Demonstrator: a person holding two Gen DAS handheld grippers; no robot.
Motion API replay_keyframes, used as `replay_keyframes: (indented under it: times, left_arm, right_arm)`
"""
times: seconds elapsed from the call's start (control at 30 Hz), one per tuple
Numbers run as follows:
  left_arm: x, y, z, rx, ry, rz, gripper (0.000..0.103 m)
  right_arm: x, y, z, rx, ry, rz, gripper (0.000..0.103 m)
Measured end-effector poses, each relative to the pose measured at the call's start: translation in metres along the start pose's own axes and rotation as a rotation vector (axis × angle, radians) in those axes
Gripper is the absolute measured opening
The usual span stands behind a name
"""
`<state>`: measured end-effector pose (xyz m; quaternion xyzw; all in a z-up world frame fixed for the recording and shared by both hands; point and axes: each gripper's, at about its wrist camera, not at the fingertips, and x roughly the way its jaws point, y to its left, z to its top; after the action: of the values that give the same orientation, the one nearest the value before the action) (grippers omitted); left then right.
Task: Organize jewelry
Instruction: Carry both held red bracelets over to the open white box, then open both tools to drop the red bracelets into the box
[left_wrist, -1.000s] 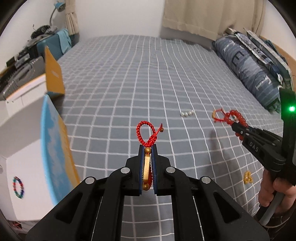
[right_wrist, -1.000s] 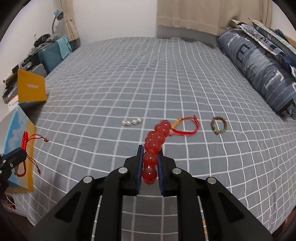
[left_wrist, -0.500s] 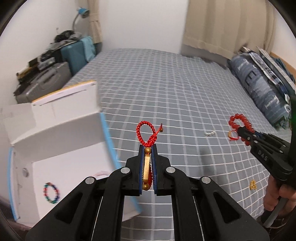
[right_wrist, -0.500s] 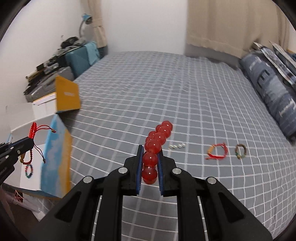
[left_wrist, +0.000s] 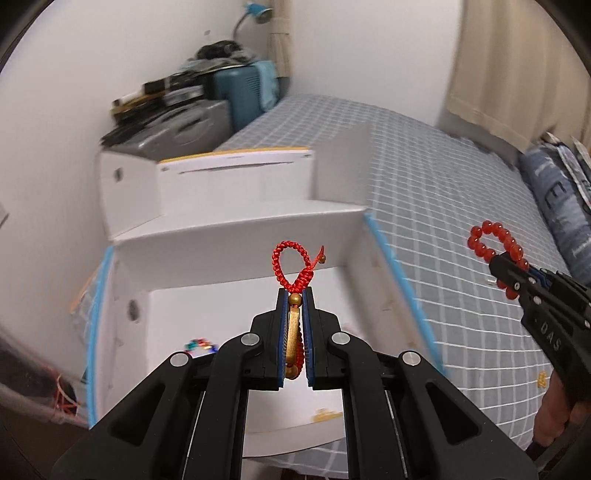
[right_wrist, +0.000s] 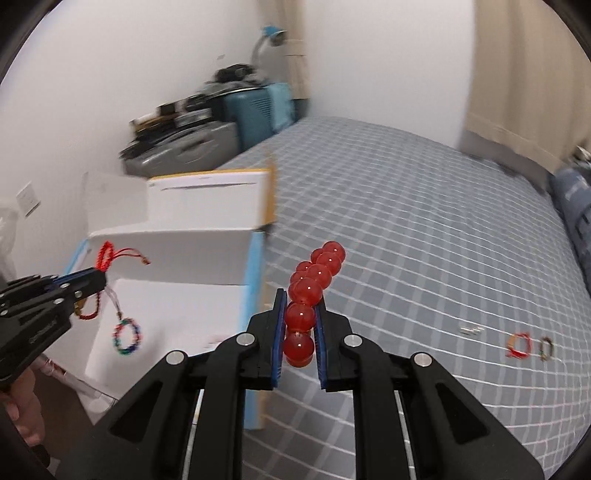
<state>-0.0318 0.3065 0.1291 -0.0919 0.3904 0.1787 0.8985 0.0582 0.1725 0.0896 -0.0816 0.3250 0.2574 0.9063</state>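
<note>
Left gripper (left_wrist: 294, 295) clamped on red braided cord bracelet (left_wrist: 293, 267) above white box (left_wrist: 236, 236); limp, light. Right gripper (right_wrist: 300, 308) pinched red bead bracelet (right_wrist: 312, 284) over bed; beads likely slippery, gripped mid-strand

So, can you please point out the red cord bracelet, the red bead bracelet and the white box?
red cord bracelet (left_wrist: 291, 267): left wrist view, braided loop above the fingertips.
red bead bracelet (right_wrist: 305, 290): right wrist view, a bead just past the fingertips.
white box (left_wrist: 240, 254): left wrist view, inner back wall.
</note>
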Motion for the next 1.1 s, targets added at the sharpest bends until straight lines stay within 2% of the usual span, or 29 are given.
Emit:
replay_keyframes:
  times: [0.23,0.4,0.67,0.87,0.97,1.07,1.1]
  left_arm:
    - [0.006,0.045,-0.015,-0.059,0.036,0.055,0.007]
    - [0.017,0.062,-0.025,-0.078,0.073,0.073,0.007]
    - [0.041,0.069,-0.037,-0.098,0.144,0.074,0.007]
    - [0.052,0.072,-0.043,-0.095,0.165,0.077,0.007]
    - [0.055,0.072,-0.046,-0.084,0.171,0.104,0.009]
    - [0.057,0.074,-0.048,-0.087,0.18,0.115,0.01]
    - [0.057,0.074,-0.048,-0.087,0.18,0.12,0.01]
  right_arm:
    - [0.02,0.071,-0.008,-0.079,0.014,0.102,0.013]
    - [0.044,0.093,-0.02,-0.096,0.075,0.124,0.013]
    - [0.076,0.101,-0.035,-0.094,0.175,0.126,0.013]
    - [0.089,0.102,-0.041,-0.099,0.221,0.117,0.013]
    - [0.094,0.105,-0.043,-0.113,0.235,0.11,0.013]
    - [0.097,0.106,-0.046,-0.121,0.244,0.098,0.016]
    - [0.097,0.106,-0.046,-0.122,0.24,0.09,0.02]
